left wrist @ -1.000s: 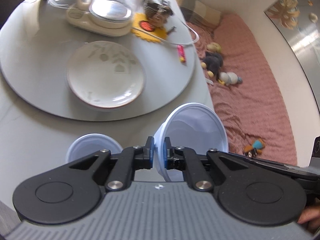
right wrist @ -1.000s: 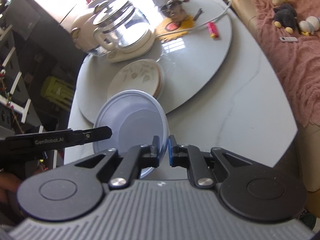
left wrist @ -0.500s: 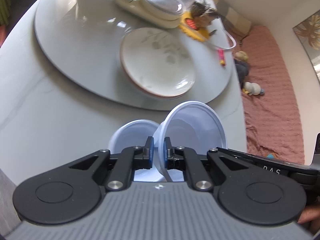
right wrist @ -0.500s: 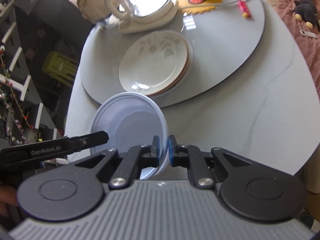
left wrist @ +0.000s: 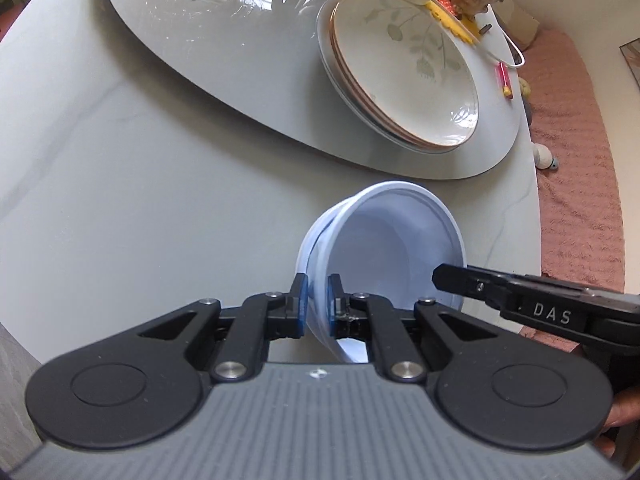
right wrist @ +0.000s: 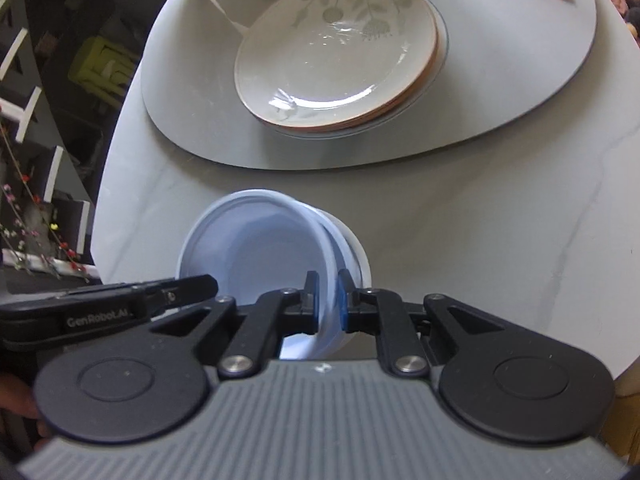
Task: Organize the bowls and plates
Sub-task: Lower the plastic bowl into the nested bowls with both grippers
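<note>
Gripping from both sides, I have a pale blue plastic bowl (left wrist: 392, 248) pinched at its rim. My left gripper (left wrist: 317, 304) has its blue pads clamped almost together on the near wall of the rim, one pad outside and one inside. My right gripper (right wrist: 327, 300) does the same on the opposite side of the rim — its jaws are nearly closed too, with only the thin plastic between them. The bowl hangs tilted, its mouth turned away from me, and it sits inside a second bowl (right wrist: 356, 256) of the same colour whose rim shows just beside it; I cannot tell whether they rest fully nested. Both are low over the marble table (left wrist: 120, 184), near its edge. Beyond, on the grey turntable (right wrist: 520, 80), lies a stack of leaf-patterned plates (right wrist: 336, 52).
</note>
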The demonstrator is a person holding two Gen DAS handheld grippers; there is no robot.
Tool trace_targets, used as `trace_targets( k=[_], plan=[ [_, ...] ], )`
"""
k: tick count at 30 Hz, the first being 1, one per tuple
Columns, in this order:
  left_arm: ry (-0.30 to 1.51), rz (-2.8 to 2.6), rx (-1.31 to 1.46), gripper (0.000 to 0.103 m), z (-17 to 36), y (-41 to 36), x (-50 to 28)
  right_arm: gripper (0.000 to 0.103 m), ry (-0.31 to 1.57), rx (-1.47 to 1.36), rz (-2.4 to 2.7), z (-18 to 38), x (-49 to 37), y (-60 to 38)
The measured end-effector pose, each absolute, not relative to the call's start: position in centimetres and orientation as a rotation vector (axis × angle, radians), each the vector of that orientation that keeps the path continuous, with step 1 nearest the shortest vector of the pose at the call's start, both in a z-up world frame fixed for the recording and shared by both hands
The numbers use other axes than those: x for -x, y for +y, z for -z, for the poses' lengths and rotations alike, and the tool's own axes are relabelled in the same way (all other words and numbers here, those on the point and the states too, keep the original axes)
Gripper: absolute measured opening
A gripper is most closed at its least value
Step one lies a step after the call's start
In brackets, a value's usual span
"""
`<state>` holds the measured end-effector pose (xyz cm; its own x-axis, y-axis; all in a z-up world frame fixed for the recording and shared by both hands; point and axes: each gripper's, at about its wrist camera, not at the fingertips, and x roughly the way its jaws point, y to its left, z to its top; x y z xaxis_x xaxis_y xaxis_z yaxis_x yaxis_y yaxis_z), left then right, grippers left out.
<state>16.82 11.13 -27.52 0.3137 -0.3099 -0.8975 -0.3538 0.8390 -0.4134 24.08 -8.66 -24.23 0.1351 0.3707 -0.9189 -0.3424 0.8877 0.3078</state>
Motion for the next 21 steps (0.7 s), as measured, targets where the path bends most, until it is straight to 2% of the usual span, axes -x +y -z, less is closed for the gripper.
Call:
trace_targets(
  k=[11, 15, 17, 19, 21],
  plan=[
    [1.283, -0.005, 0.608, 0.01, 27.1, 10.4, -17.1, 0.014, 1.345, -0.017, -0.499, 24.0, -24.3, -8.9],
    [1.273, -0.016, 0.595, 0.016, 26.5, 10.3, -17.0, 0.014, 1.341, -0.019, -0.482, 23.5, -24.6, -9.2],
    [1.243, -0.021, 0.575, 0.022, 25.6, 10.2, -16.9, 0.02, 1.327, -0.014, -0.476, 23.2, -24.6, -9.2],
    [1.217, -0.023, 0.561, 0.034, 24.8, 10.2, -16.8, 0.047, 1.308, -0.027, -0.477, 22.8, -24.6, -9.5],
    [1.2, -0.028, 0.549, 0.037, 24.2, 10.2, -16.7, 0.048, 1.299, -0.033, -0.475, 22.7, -24.8, -9.6]
  ],
)
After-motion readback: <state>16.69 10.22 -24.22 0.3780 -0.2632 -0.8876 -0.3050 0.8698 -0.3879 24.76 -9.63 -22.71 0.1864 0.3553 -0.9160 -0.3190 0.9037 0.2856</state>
